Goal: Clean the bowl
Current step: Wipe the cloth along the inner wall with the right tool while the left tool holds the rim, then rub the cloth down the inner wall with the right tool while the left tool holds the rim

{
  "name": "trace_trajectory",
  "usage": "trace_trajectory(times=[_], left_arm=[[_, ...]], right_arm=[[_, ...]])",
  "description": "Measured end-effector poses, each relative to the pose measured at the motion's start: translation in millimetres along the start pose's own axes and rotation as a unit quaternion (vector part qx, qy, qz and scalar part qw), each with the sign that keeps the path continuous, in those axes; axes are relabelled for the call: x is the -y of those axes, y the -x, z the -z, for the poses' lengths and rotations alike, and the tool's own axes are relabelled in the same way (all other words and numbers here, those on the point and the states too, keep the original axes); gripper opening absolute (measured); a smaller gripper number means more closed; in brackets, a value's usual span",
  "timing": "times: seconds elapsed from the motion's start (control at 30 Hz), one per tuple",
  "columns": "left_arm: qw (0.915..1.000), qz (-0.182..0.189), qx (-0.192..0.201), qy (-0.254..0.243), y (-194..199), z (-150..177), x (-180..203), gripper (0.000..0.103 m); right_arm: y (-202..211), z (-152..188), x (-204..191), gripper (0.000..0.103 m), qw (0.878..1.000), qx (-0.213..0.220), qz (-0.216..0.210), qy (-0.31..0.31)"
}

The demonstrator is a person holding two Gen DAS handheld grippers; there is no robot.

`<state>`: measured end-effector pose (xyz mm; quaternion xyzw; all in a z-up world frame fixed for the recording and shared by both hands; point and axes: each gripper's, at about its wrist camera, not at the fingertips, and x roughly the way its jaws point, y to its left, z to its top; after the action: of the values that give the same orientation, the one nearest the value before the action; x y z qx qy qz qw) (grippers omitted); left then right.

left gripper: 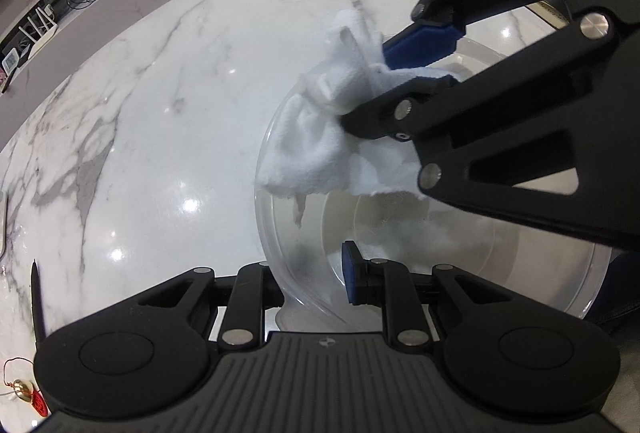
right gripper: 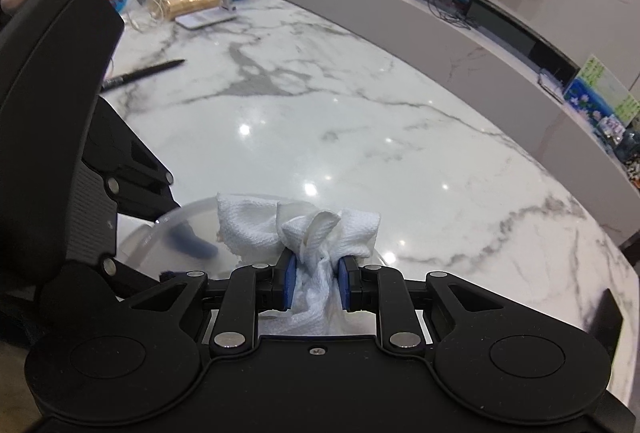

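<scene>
Your left hand-held gripper [left gripper: 316, 273] is clenched on the near wall of the clear bowl [left gripper: 560, 297], with one blue pad inside and the other finger outside, so it steadies the bowl on the marble tabletop [left gripper: 160, 113]. Your right hand-held gripper [right gripper: 316, 281] is grasping a bunched white cloth [right gripper: 320, 233] between its blue pads, and the cloth hangs over the far rim and partly inside the bowl. The bowl itself sits near the edge of the tabletop closest to you. From here, the main risk is that you push the cloth too hard against one side; the bowl looks light and smooth, so it could tip or slide out of the left grip. The thin wall may also bend if you squeeze more. The cloth is held only by a small bunch, so a strong wiping stroke could pull it free. A pen [right gripper: 140, 73] lies well apart and should not disturb you.
</scene>
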<state>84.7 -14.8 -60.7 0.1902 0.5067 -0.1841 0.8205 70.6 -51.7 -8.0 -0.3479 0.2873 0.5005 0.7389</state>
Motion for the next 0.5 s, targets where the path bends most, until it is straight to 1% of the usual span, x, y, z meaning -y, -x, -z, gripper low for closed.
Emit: trace_trajectory(times=[0.17,0.33,0.5], left_arm=[[1.0,-0.003,-0.001,0.001,0,-1,1,0.019],[1.0,-0.005,-0.002,0.002,0,0,2,0.019],[1.0,-0.006,-0.002,0.003,0,-1,3,0.019]], right_arm=[[3,2,4,0.019,1.0,-0.016,0.016,-0.013],[7,7,4,0.019,0.998,-0.04,0.04,-0.008],[12,14,4,0.019,0.997,-0.056,0.047,-0.003]])
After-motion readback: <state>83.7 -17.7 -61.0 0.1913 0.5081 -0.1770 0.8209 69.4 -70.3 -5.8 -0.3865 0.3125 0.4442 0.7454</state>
